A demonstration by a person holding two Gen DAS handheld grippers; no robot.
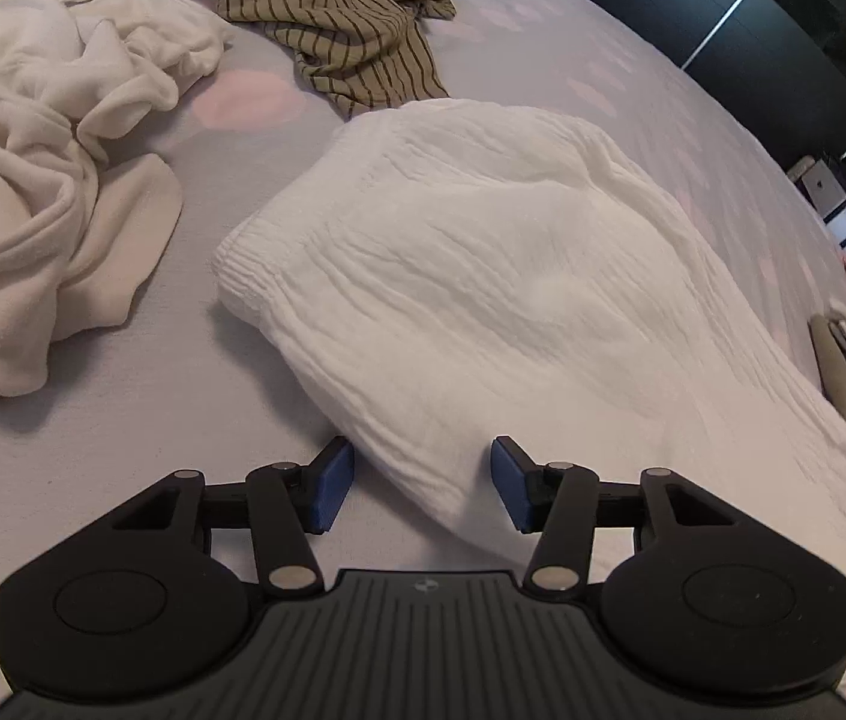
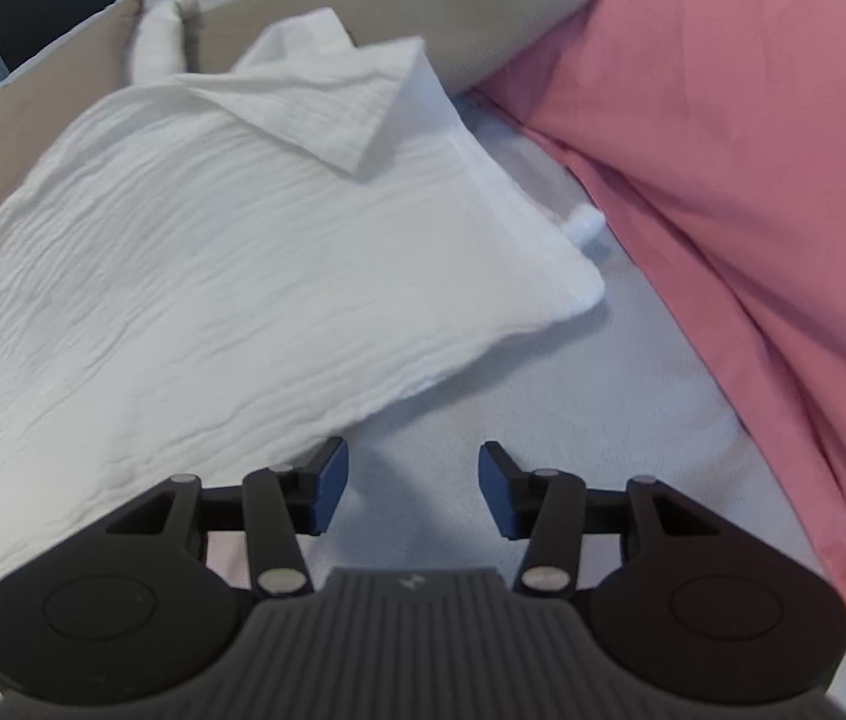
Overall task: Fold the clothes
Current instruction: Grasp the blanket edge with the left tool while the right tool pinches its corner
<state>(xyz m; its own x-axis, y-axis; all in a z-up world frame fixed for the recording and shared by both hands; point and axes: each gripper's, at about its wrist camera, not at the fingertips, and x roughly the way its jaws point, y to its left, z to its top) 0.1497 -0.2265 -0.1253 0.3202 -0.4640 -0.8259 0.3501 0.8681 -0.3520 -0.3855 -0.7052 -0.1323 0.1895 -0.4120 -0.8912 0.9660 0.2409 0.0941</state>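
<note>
Garment edge sits right at my left gripper, while my right gripper hangs over bare sheet.

In the left wrist view the white crinkled garment runs lengthwise from its ribbed waistband at ten o'clock down towards four o'clock, and its near fold lies between my left fingers, which are spread and not yet pinching. In the right wrist view the same garment lies at eleven o'clock, its hem just beside the left blue pad; those jaws are spread on nothing. I judge the left hand nearer to a grip, with the bed sheet beneath.
</note>
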